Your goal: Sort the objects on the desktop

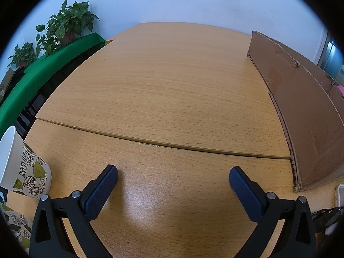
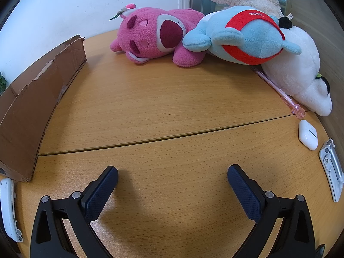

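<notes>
Wide beech-grain wooden surface (image 2: 172, 99) fills both views, and along it stands a long brown torn-edged cardboard box (image 2: 36, 99), off to the left in the right wrist view. At the far right lies the heap of soft toys: a white plush animal (image 2: 301, 73), a blue plush with a red band (image 2: 247, 36) and a pink fleece bear (image 2: 154, 36) lying on its side. Down in size now: a slim translucent pink pen (image 2: 277, 90) touching the white plush, long axis running away from the camera and leftward, and a small white earbud case (image 2: 307, 135) just beside its near end. The right hand-held gripper (image 2: 172, 178) hovers with fingers spread wide, nothing between them; pen and case lie ahead and to its right. The left hand-held gripper (image 1: 173, 179) is likewise spread and empty over bare wood, so the right looks nearer.
</notes>
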Demonstrator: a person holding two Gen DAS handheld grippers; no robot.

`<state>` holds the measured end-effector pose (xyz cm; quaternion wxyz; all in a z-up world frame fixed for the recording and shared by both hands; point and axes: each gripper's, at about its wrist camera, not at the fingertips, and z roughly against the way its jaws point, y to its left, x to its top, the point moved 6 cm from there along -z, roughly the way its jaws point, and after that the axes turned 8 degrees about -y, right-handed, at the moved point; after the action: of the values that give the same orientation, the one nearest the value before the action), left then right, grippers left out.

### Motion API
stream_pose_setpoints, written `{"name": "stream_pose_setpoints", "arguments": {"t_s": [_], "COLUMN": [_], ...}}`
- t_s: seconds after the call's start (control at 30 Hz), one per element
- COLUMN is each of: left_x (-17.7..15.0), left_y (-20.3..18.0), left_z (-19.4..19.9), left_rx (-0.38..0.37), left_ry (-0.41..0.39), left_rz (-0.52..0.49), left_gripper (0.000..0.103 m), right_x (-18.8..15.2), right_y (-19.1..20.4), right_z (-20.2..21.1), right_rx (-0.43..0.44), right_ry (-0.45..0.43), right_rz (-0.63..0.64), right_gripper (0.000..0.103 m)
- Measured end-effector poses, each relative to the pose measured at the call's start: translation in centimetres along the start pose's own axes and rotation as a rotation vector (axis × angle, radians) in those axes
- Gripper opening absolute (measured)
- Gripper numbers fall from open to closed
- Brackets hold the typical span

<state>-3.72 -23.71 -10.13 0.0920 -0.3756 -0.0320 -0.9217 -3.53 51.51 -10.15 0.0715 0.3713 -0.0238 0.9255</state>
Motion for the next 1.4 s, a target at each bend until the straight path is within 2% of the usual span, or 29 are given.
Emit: {"name": "stream_pose_setpoints", "arguments": {"t_s": [1.2, 1.37, 1.4], "left_x": [0.0, -1.1, -1.5], "left_y": [0.0, -0.3, -0.7], "left_z": [0.0, 1.2, 2.1], "left_rx": [0.002, 0.012, 0.001], "left_ry": [0.000, 0.020, 0.005], "left_rz": [0.002, 0.025, 0.039], "left_gripper": [0.103, 0.103, 0.103], "right_x": [0.0, 0.0, 0.0], "right_y": [0.0, 0.0, 0.0], "right_z": [0.1, 0.1, 0.1], "right_rx": [0.002, 0.002, 0.002], "right_ry": [0.000, 0.000, 0.000], "right_rz": [0.001, 0.002, 0.002], "right_gripper": [0.103, 0.103, 0.103]}}
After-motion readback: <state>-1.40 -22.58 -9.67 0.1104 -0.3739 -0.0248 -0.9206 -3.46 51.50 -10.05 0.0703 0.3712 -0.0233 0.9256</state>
